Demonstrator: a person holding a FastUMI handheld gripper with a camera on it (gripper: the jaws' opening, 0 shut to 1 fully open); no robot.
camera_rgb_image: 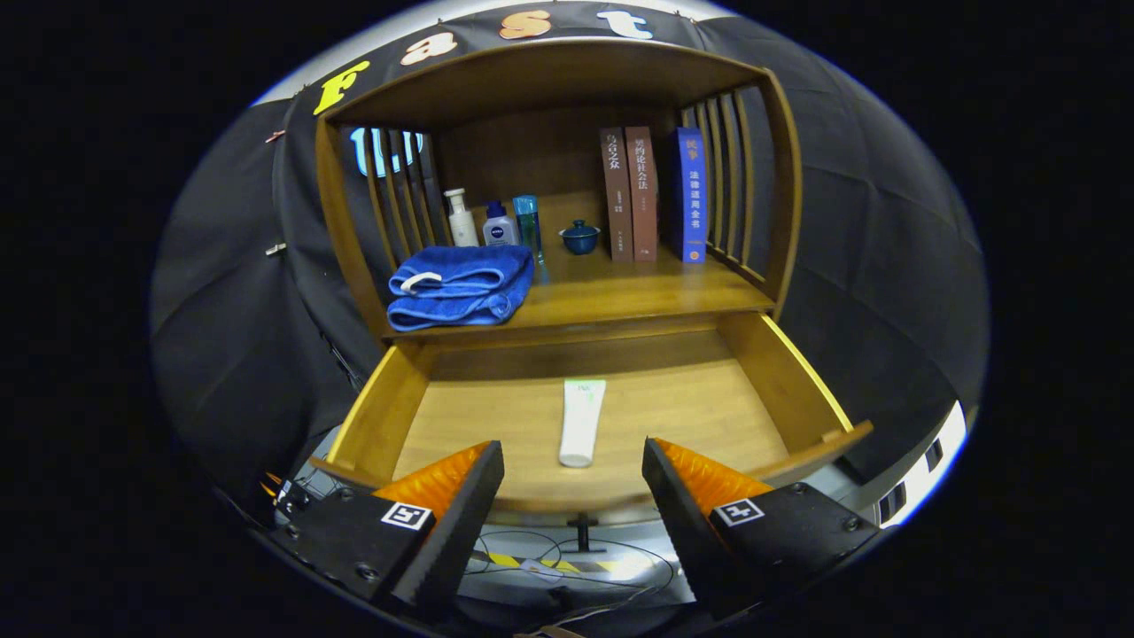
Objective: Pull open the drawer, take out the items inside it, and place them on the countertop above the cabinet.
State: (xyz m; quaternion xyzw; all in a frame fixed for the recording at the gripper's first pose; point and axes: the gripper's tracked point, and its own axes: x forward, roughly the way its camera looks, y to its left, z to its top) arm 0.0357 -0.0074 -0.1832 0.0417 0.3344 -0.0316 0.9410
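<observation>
Your hand-held gripper (573, 483) hovers spread wide and empty over the open drawer (797, 372). A white tube (582, 422) lies lengthwise just ahead, between the fingers. Lower straight down, pinch its middle, then lift to the table (638, 297) above.

A honey-brown wooden cabinet (788, 221) is showing a paler, golden drawer (802, 377). A white tube with a pale green end (582, 422) is lying inside. On the countertop (638, 292), a royal-blue towel (461, 285) is sitting by a white bottle (461, 218), a white bottle with a dark blue cap (499, 225), a teal bottle (527, 223), a dark blue lidded cup (579, 237), two reddish-brown books (630, 190) and a blue book (691, 193). The gripper (573, 465) is carrying black-and-white square markers.
</observation>
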